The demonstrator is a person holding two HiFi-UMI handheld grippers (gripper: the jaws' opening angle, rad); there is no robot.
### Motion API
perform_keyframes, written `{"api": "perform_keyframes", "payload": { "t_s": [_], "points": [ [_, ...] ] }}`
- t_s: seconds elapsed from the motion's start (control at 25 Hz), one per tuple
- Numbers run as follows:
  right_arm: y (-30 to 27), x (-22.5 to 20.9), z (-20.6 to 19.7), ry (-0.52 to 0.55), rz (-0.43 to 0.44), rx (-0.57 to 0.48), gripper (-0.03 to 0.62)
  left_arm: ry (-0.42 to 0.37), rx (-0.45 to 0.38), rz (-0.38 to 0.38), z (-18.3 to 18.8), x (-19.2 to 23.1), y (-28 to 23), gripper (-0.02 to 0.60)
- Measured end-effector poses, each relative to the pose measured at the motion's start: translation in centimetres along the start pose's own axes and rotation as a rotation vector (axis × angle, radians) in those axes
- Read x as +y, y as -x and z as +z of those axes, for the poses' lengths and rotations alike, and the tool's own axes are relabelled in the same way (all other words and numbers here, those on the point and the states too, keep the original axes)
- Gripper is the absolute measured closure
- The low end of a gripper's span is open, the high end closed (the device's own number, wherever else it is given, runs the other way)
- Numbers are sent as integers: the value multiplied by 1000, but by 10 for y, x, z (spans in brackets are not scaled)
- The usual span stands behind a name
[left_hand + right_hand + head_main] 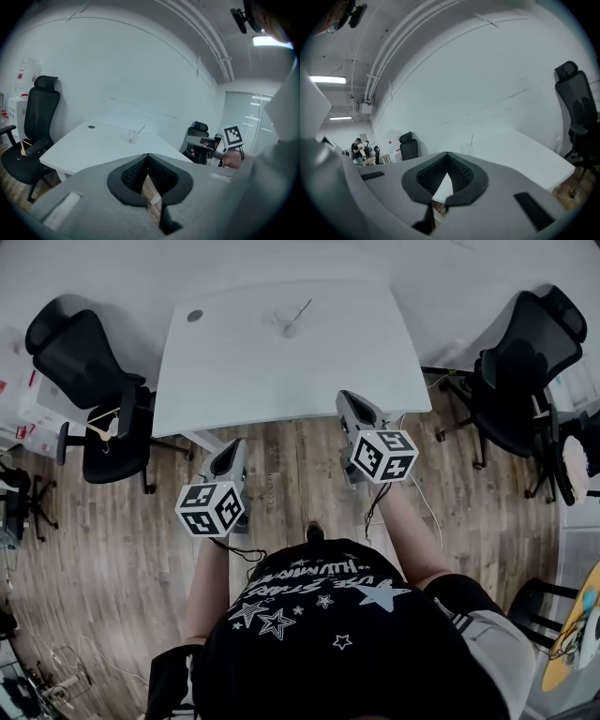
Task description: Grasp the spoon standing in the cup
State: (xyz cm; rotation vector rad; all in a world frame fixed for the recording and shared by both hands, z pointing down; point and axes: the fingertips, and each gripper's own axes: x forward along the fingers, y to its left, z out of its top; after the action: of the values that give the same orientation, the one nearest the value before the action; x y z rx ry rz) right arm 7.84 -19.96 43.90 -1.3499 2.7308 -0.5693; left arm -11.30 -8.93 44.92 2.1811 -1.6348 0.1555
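Three views, one table [244, 371]
I look steeply down from above; both gripper views look low across it, probably sharing the far cup [287, 327].

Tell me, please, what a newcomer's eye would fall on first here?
The white table stands out, with a cup and its leaning spoon near the far edge. Nearer, the left gripper and right gripper hang by the table's near edge, jaws shut and empty. A black left chair and right chair flank it.

The white counter [234, 371] is sitting over brown wood-plank floor [112, 549] between black chairs [89, 371], while the grey left tool [232, 450] and right tool [350, 403] are carrying black-and-white patterned marker cubes [211, 509].
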Motion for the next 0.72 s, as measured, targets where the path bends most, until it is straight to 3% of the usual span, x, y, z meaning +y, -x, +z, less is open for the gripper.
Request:
{"api": "perform_keyframes", "payload": {
  "t_s": [0.32,0.72],
  "points": [
    [-20,-16,1,11,27,33,585,5,-5,6,12,-4,-32,575],
    [-31,-14,-7,-8,38,54,585,13,-7,25,14,6,-35,576]
  ]
}}
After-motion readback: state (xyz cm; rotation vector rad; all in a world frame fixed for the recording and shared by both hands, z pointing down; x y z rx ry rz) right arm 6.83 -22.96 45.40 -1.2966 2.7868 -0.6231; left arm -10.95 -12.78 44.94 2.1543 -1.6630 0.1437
